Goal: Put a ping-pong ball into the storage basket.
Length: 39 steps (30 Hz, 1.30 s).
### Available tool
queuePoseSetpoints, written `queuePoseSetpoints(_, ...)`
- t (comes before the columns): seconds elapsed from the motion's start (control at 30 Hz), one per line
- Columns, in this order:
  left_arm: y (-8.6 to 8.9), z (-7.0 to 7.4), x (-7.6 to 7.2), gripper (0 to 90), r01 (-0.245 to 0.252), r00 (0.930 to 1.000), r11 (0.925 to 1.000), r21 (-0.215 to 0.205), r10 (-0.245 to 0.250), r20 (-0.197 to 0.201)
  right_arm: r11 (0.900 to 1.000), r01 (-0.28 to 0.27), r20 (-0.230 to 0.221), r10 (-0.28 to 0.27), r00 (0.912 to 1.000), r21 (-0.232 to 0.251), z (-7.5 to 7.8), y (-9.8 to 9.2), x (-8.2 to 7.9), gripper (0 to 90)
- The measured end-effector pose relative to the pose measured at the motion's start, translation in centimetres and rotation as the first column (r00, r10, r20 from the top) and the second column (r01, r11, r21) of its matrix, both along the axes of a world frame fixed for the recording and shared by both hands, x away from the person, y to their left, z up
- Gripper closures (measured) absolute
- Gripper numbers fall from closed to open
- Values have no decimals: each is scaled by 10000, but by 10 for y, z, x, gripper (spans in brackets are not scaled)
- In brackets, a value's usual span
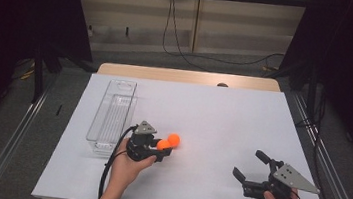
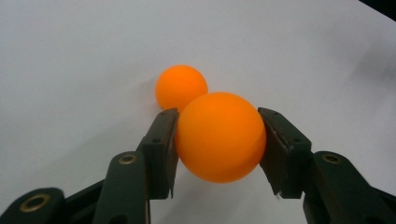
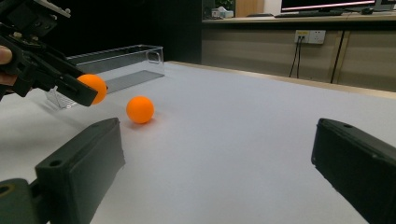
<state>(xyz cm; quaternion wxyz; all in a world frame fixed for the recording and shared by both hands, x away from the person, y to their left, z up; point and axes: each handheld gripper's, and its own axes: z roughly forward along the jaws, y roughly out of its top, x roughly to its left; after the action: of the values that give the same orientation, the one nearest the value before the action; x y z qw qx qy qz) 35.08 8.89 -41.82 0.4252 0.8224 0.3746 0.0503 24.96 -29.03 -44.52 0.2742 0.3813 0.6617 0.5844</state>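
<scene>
Left gripper [image 2: 217,140] clamping orange ball [image 2: 219,136], second ball [image 2: 180,86] just beyond

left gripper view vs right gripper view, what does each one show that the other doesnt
The left gripper view alone shows, close up, both pads of the left gripper pressed against the sides of the held orange ball.

The right gripper view alone shows the clear plastic bin behind the balls, the right gripper with its jaws wide apart and nothing between them, and a wall with a socket and cables beyond the table.

Both show the held ball, the second orange ball resting on the white table, and the left gripper.
</scene>
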Motion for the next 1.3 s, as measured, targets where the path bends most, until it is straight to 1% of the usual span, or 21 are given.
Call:
queuePoseSetpoints(0.07, 0, 0, 0, 508, 12, 10000, 10000, 52, -12, 59, 10000, 43, 16, -43, 10000, 1, 0, 0, 0, 18)
queuePoseSetpoints(0.27, 0, 1, 0, 509, -14, 10000, 10000, 58, 14, -8, 10000, 41, 4, -41, 10000, 11, 0, 0, 0, 18)
queuePoseSetpoints(0.37, 0, 0, 1, 508, 43, 10000, 9999, 163, -42, -11, 10000, 49, 30, -49, 10000, 1, 0, 0, 0, 18)
queuePoseSetpoints(0.5, -2, 0, 1, 508, 46, 10000, 9998, 184, -46, -34, 10000, 69, 24, -69, 10000, 69, 0, -1, -1, 18)
queuePoseSetpoints(0.6, -3, 0, 0, 508, 23, 10000, 10000, 86, -22, -67, 10000, 76, 56, -76, 10000, 55, 1, -1, -1, 18)
queuePoseSetpoints(0.67, -3, 1, 0, 508, 12, 10000, 9999, 117, -11, -84, 10000, 83, 50, -83, 10000, 43, 0, -1, -1, 18)
queuePoseSetpoints(0.7, -2, 2, 1, 508, 8, 10000, 9999, 113, -7, -32, 10000, 63, 33, -63, 10000, 27, 0, -1, -1, 18)
queuePoseSetpoints(0.8, -1, 2, 1, 508, -41, 9999, 10000, 26, 42, -127, 10000, 54, 36, -54, 10000, 7, 0, -1, -1, 19)
queuePoseSetpoints(0.93, -1, 2, 2, 508, -77, 9999, 10000, 18, 77, -132, 10000, 23, 38, -23, 10000, 54, 0, -1, -1, 20)
queuePoseSetpoints(1.1, -1, 5, 3, 509, -35, 9999, 9999, 123, 36, -97, 10000, 29, 32, -29, 10000, 68, 0, -1, -1, 20)
queuePoseSetpoints(1.3, -1, 8, 4, 509, -57, 9999, 9999, 93, 58, -91, 10000, 4, 24, -4, 10000, 10, 0, 0, -2, 21)
